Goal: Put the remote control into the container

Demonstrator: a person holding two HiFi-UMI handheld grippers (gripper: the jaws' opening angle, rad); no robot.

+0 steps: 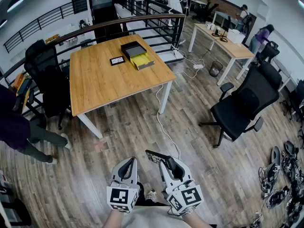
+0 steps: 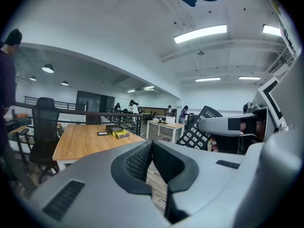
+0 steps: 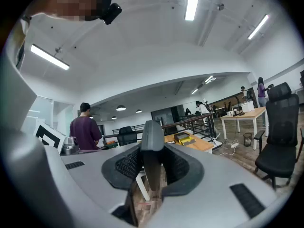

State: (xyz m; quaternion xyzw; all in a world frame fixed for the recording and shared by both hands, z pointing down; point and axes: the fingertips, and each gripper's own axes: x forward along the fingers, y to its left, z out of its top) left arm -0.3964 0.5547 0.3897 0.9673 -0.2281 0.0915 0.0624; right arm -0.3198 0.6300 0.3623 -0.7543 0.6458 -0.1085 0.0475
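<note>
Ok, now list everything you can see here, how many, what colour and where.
wooden table: one, light brown with white legs, centre of the room
container: one, black with a yellow part in front, far side of that table
flat item: one, black, beside the container
office chairs: two nearby, black, one right on the floor, one left of the table
second table: one, light wood, far right
bin: one, dark, by the second table
cable: one, white, on the floor
shoes: several, dark, right edge
person: one, dark purple top, left edge
remote control: one, black, gripped by the right tool
left tool: shut, empty
right tool: shut on the remote
</note>
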